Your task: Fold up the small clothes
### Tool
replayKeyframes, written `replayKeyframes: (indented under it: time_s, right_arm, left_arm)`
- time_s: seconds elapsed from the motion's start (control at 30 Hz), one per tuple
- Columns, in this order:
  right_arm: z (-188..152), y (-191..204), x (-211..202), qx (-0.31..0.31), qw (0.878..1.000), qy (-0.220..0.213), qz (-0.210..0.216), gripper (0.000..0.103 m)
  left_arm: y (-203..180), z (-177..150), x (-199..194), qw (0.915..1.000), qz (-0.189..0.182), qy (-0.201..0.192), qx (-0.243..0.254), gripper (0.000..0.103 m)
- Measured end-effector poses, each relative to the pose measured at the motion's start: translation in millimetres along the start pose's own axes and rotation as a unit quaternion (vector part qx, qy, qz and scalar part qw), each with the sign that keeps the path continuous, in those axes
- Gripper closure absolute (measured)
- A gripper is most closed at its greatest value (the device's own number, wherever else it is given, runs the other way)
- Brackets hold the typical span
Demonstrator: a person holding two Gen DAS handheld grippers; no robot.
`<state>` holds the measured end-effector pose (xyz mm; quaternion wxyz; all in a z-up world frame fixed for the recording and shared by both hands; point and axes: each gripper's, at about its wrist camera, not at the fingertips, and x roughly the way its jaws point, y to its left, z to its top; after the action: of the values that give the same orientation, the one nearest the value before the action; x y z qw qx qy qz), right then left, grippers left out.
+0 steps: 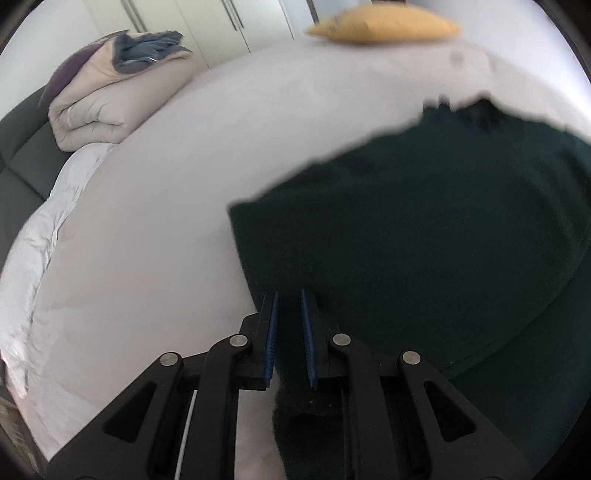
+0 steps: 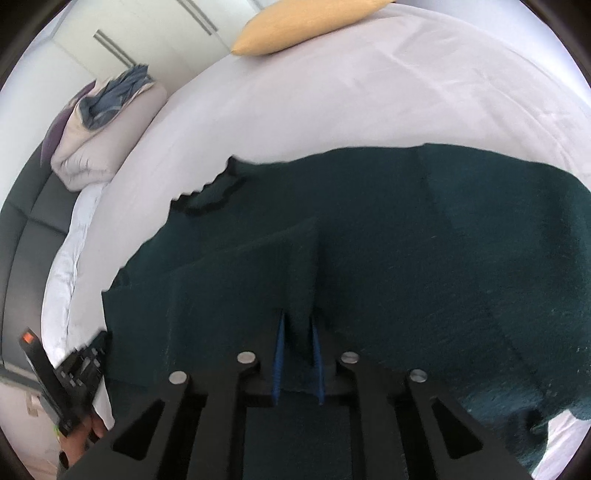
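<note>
The left gripper [image 1: 289,295] pinches an edge of the dark green garment [image 1: 424,229] between its blue pads. The right gripper [image 2: 298,318] is clamped on a raised fold of the same cloth. The garment lies spread over the pale sheet [image 2: 332,92] of the bed. Beyond it sit a yellow pillow [image 2: 295,26] and a folded duvet [image 1: 110,103].

A dark green knitted sweater [image 2: 424,240] with a scalloped black-trimmed edge lies spread across the pale bed sheet, mostly flat, one edge raised into a fold and another corner lifted off the sheet.
</note>
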<state>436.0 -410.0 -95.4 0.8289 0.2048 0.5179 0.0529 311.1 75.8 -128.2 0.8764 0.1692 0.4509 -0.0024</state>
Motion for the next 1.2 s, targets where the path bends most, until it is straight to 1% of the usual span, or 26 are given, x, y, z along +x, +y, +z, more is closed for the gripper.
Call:
replayKeyframes:
  time_s: [0.03, 0.1, 0.13, 0.2, 0.23, 0.3, 0.37, 0.4, 0.43, 0.47, 0.5, 0.53, 0.6, 0.67, 0.73, 0.77, 0.8, 0.83, 0.9, 0.97, 1.03, 1.07, 1.1, 1.13, 1.17, 1.2]
  right_arm:
    - [0, -4, 0, 0.001, 1.0, -0.005, -0.003, 0.092]
    - [-1, -10, -3, 0.014, 1.0, -0.009, 0.002, 0.092]
    - [-1, -11, -7, 0.023, 1.0, -0.013, -0.004, 0.092]
    - [-2, -9, -19, 0.03, 0.998, -0.033, -0.036, 0.091]
    - [-2, -5, -27, 0.029, 0.997, -0.051, -0.045, 0.087]
    - [-2, 7, -37, 0.018, 0.997, -0.072, -0.017, 0.087]
    - [-4, 23, -34, -0.001, 0.997, -0.066, 0.038, 0.087]
    - [-7, 32, -26, -0.015, 0.996, -0.047, 0.069, 0.084]
    - [-9, 36, -18, -0.022, 0.996, -0.034, 0.082, 0.075]
    - [-12, 36, -8, -0.024, 0.996, -0.022, 0.088, 0.07]
    - [-15, 32, 1, -0.018, 0.997, -0.012, 0.075, 0.066]
    - [-17, 24, 6, -0.004, 0.998, -0.008, 0.067, 0.07]
    - [-21, -2, 0, 0.05, 0.994, -0.018, 0.097, 0.078]
    - [-25, -25, -17, 0.081, 0.992, -0.038, 0.091, 0.078]
    - [-36, -52, -47, 0.109, 0.99, -0.069, 0.059, 0.065]
    - [-45, -67, -65, 0.126, 0.986, -0.089, 0.068, 0.065]
    - [-57, -91, -89, 0.151, 0.977, -0.116, 0.093, 0.063]
    - [-68, -108, -107, 0.171, 0.971, -0.136, 0.101, 0.055]
    - [-94, -154, -145, 0.222, 0.953, -0.182, 0.092, 0.047]
    - [-123, -204, -177, 0.28, 0.931, -0.217, 0.09, 0.047]
    - [-155, -253, -201, 0.35, 0.901, -0.241, 0.091, 0.047]
    - [-169, -273, -209, 0.38, 0.886, -0.25, 0.093, 0.047]
    - [-184, -296, -219, 0.415, 0.866, -0.262, 0.097, 0.047]
    - [-194, -306, -224, 0.433, 0.853, -0.272, 0.101, 0.047]
    - [-202, -318, -230, 0.447, 0.841, -0.286, 0.109, 0.047]
    - [-206, -325, -235, 0.453, 0.834, -0.293, 0.113, 0.047]
  left_arm:
    - [0, -3, 1, 1.0, -0.001, -0.006, 0.002, 0.091]
    - [3, -1, 2, 1.0, -0.008, -0.004, -0.003, 0.091]
    - [3, -1, 2, 0.9999, -0.01, -0.002, -0.003, 0.091]
    - [4, 1, 4, 0.9999, -0.011, 0.001, -0.002, 0.091]
    - [3, 1, 4, 0.9999, -0.01, 0.0, -0.003, 0.091]
    - [3, 1, 6, 0.9999, -0.009, 0.0, -0.009, 0.091]
    - [4, 1, 6, 0.9998, -0.011, 0.002, -0.014, 0.091]
    - [4, 1, 7, 0.9998, -0.012, 0.002, -0.015, 0.091]
    - [4, 1, 7, 0.9998, -0.013, 0.003, -0.014, 0.091]
    - [4, 1, 7, 0.9998, -0.014, 0.002, -0.013, 0.091]
    - [4, 1, 7, 0.9998, -0.015, 0.002, -0.012, 0.091]
    - [5, 2, 8, 0.9998, -0.017, 0.001, -0.012, 0.091]
    - [11, 1, 8, 0.9993, -0.029, 0.002, -0.023, 0.091]
    - [18, -1, 7, 0.998, -0.045, 0.004, -0.045, 0.091]
    - [30, -1, 2, 0.9936, -0.072, 0.007, -0.087, 0.091]
    - [40, -2, -2, 0.9883, -0.094, 0.009, -0.119, 0.091]
    - [48, -4, -8, 0.9814, -0.119, 0.006, -0.15, 0.09]
    - [53, -6, -13, 0.9769, -0.133, 0.0, -0.167, 0.091]
    - [60, -11, -31, 0.9654, -0.166, -0.024, -0.2, 0.091]
    - [61, -16, -49, 0.9546, -0.192, -0.047, -0.223, 0.09]
    - [59, -22, -61, 0.941, -0.222, -0.061, -0.249, 0.089]
    - [57, -25, -67, 0.9337, -0.237, -0.064, -0.261, 0.083]
    - [53, -27, -72, 0.9293, -0.247, -0.064, -0.267, 0.07]
    - [48, -29, -78, 0.9244, -0.258, -0.066, -0.273, 0.057]
    - [42, -28, -82, 0.923, -0.26, -0.069, -0.276, 0.029]
    - [37, -27, -87, 0.9221, -0.258, -0.075, -0.279, 0.022]
